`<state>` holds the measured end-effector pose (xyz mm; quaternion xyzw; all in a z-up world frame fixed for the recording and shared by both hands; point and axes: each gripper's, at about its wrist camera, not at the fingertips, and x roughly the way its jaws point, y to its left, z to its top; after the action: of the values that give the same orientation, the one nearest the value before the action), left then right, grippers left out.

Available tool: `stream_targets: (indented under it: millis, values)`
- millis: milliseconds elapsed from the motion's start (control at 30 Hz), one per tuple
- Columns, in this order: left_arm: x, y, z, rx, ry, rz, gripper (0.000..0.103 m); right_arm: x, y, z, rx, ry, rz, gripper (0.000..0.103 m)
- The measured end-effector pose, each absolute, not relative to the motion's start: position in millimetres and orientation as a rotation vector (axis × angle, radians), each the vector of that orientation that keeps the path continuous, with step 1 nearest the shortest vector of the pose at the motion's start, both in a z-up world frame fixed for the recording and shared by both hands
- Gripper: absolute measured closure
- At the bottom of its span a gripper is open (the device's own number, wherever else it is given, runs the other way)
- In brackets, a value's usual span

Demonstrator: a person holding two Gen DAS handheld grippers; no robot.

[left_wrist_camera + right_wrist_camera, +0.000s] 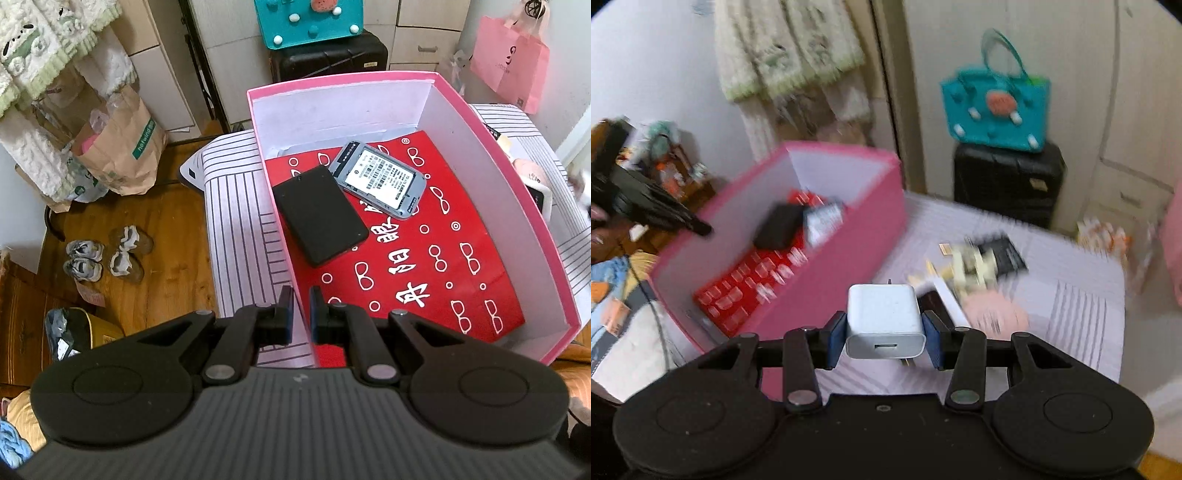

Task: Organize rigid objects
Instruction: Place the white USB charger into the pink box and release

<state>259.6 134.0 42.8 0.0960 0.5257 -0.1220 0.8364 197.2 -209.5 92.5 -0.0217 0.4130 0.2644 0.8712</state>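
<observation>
A pink box (343, 79) with white inner walls stands on the striped cloth. A red printed sheet (443, 266) lines its floor. On the sheet lie a black flat drive (319, 216) and a silver drive (380, 181) with a label. My left gripper (301, 306) is shut on the box's near left wall, one finger inside and one outside. My right gripper (884, 325) is shut on a white USB charger (884, 321), held in the air to the right of the pink box (827, 266). The right wrist view is blurred by motion.
On the striped cloth (1071, 302) right of the box lie a pink round thing (993, 314), a black-and-white case (942, 299), a cream object (975, 266) and a black card (1008, 254). A black suitcase (1008, 184) with a teal bag (997, 110) stands behind. Shoes (107, 254) and a paper bag (122, 147) are on the floor.
</observation>
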Motion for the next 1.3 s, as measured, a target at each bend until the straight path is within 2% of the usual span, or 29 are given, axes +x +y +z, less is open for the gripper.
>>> stream_targets:
  millis: [200, 333, 700, 933, 1033, 1200, 1300]
  values:
    - [262.4, 133.9, 42.1, 0.197, 1.108, -0.253, 0.095, 217.1, -161.5, 123.3, -0.082, 0.788, 0.726, 0.053]
    - [259.2, 129.5, 39.7, 0.23, 1.058, -0.238, 0.095, 237.6, -107.3, 115.6, -0.175, 0.824, 0.853, 0.053]
    - [257.0, 131.6, 39.8, 0.2, 1.053, -0.251, 0.095, 292.9, 21.2, 32.4, -0.487, 1.203, 0.892, 0.054]
    - [258.3, 136.7, 38.7, 0.179, 1.046, -0.269, 0.095, 292.5, 37.2, 2.2, -0.533, 1.248, 0.837, 0.054]
    - [259.4, 137.6, 37.8, 0.173, 1.04, -0.271, 0.095, 292.2, 44.4, -1.4, -0.558, 1.189, 0.835, 0.056]
    - [263.6, 140.4, 37.0, 0.159, 1.041, -0.27, 0.095, 304.2, 44.0, -0.9, -0.474, 1.222, 0.873, 0.055]
    - [261.8, 140.8, 37.4, 0.16, 1.039, -0.275, 0.095, 309.7, 30.1, 15.3, -0.384, 1.23, 0.864, 0.049]
